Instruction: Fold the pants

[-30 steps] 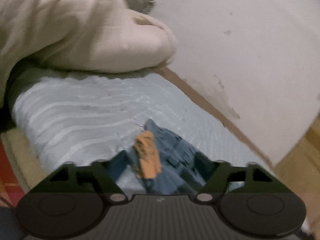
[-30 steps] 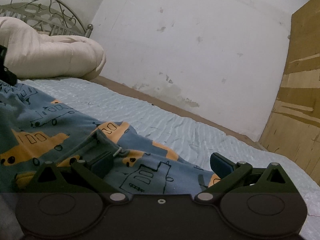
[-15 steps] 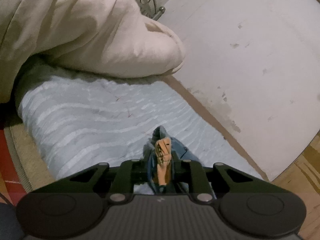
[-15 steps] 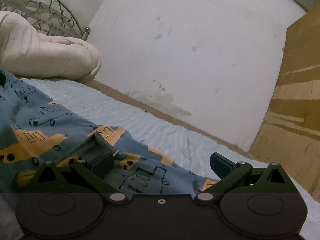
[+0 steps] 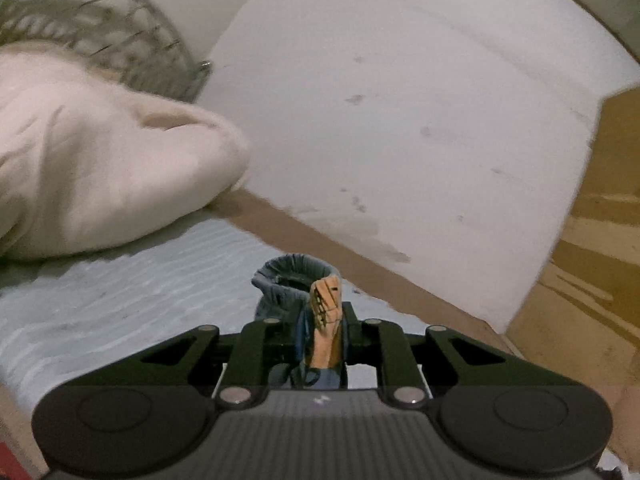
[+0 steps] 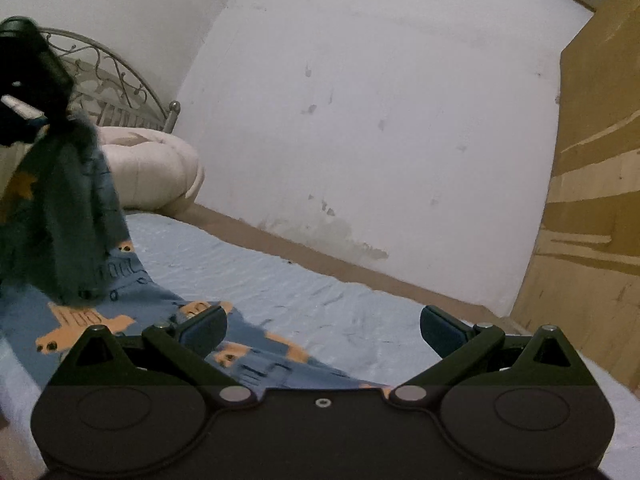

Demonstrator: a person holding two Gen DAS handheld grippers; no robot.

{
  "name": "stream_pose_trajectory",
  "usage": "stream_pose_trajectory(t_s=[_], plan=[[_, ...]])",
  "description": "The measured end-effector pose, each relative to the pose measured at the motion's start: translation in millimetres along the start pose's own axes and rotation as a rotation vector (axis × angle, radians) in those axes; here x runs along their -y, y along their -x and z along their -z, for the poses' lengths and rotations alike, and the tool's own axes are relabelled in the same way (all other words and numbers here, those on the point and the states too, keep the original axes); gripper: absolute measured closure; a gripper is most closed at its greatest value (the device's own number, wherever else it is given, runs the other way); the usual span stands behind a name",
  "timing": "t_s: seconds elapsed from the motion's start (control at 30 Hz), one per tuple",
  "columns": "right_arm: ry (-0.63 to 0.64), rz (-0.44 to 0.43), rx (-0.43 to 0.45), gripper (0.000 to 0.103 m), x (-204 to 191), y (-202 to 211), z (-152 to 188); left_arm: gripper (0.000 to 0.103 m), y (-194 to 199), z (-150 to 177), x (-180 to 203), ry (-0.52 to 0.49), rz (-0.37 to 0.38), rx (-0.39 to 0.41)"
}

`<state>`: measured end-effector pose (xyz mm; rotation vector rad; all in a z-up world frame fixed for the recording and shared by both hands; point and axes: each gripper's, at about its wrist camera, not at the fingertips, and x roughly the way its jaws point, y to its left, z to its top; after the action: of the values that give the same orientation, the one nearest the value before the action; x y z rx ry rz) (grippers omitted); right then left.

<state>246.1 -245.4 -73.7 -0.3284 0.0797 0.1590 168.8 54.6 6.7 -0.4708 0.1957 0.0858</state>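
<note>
The left gripper [image 5: 322,330] is clamped on a bunched fold of the pants [image 5: 294,280], blue fabric with an orange print, which stands up between its closed jaws above the light blue bedsheet [image 5: 120,300]. In the right wrist view the left gripper [image 6: 24,88] appears at upper left, raised, with the pants [image 6: 76,216] hanging from it in a dark drape; the remainder of the garment lies spread across the bedsheet [image 6: 320,304] and extends under the right gripper. The right gripper [image 6: 322,324] has its jaws spread wide and grips nothing; its left finger sits over the fabric. A cream duvet [image 5: 100,168] lies against the metal headboard [image 6: 116,92].
</note>
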Motion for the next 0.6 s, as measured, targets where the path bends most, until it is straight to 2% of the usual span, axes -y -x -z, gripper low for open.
stream_pose_trajectory(t_s=[0.13,0.3,0.4,0.6], plan=[[-0.026,0.039,-0.006,0.001,28,23,5,0.085,-2,0,40,-0.077,0.071,-0.002],[-0.073,0.066,-0.069,0.001,56,40,17,0.085,-7,7,89,-0.16,0.155,-0.034],[-0.108,0.08,-0.097,0.001,64,47,26,0.085,-8,14,117,-0.23,0.205,-0.056],[-0.199,0.12,-0.1,0.001,82,52,40,0.085,-10,41,168,-0.381,0.292,-0.11]])
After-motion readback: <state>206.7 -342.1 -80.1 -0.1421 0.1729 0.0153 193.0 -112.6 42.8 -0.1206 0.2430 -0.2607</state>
